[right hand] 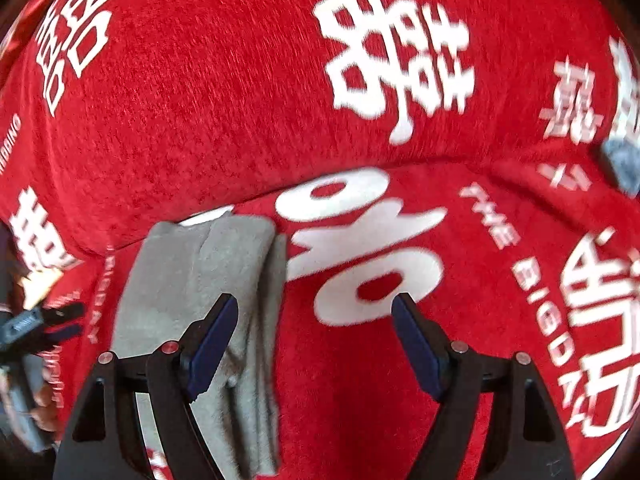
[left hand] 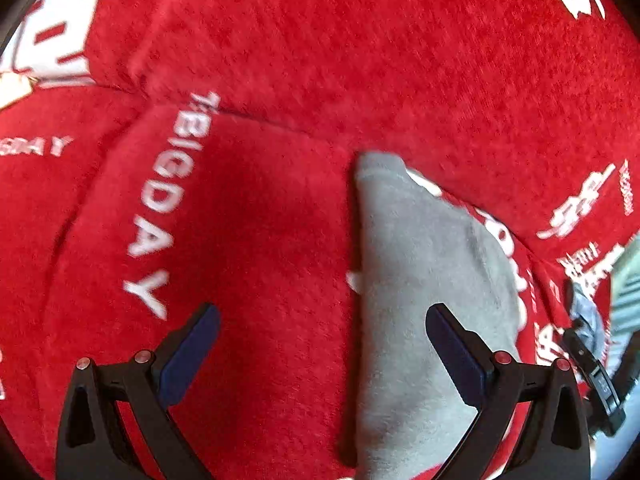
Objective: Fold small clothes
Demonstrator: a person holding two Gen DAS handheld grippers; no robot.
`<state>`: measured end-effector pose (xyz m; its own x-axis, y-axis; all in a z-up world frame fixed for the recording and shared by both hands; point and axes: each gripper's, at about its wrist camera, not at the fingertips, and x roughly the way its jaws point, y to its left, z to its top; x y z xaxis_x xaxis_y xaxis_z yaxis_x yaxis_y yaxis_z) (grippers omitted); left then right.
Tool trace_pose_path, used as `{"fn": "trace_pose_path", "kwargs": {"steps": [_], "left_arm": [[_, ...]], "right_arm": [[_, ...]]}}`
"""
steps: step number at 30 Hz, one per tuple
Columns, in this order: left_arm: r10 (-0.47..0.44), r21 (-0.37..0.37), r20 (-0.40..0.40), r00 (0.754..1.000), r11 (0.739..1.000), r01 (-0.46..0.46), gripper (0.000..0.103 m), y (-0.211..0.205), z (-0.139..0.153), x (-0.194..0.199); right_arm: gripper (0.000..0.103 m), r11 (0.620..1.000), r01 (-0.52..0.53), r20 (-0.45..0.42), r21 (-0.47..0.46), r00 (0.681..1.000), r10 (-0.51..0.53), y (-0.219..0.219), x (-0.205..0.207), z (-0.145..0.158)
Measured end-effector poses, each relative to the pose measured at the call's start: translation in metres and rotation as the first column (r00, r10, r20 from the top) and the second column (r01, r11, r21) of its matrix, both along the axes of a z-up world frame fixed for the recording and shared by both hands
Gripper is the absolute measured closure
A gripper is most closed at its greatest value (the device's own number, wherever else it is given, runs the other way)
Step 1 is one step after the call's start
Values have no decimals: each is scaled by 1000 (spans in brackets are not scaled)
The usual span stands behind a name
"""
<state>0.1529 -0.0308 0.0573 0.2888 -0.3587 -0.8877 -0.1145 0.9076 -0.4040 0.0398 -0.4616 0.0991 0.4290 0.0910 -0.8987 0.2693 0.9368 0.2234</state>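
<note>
A small grey garment lies folded into a long narrow shape on a red plush blanket printed with white letters and characters. My left gripper hovers over it, open and holding nothing; the garment's left edge runs between the fingers and the right finger is above the grey cloth. In the right wrist view the same garment lies at the lower left. My right gripper is open and empty, its left finger over the garment, its right finger over the blanket.
The blanket rises in a soft ridge just behind the garment. A blue-grey piece of cloth lies at the right edge. The other gripper shows at the frame edges. Striped fabric shows at the far right.
</note>
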Motion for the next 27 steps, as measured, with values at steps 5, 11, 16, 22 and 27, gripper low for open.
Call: {"fn": "trace_pose_path", "kwargs": {"steps": [5, 11, 16, 22, 27], "left_arm": [[-115, -43, -47, 992, 993, 113, 0, -47, -21, -2], [-161, -39, -65, 985, 987, 159, 0, -72, -36, 8], [-150, -67, -76, 986, 987, 145, 0, -81, -48, 21], [-194, -18, -3, 981, 981, 194, 28, -102, -44, 18], [-206, -61, 34, 978, 976, 207, 60, -88, -25, 15]], "right_arm": [[21, 980, -82, -55, 179, 994, 94, 29, 9, -37], [21, 968, -122, -115, 218, 982, 150, 51, 26, -74], [19, 948, -131, -84, 291, 983, 162, 58, 40, -92], [34, 946, -241, -57, 215, 964, 259, 92, 46, -91], [61, 941, -219, 5, 256, 974, 225, 97, 38, -64]]}}
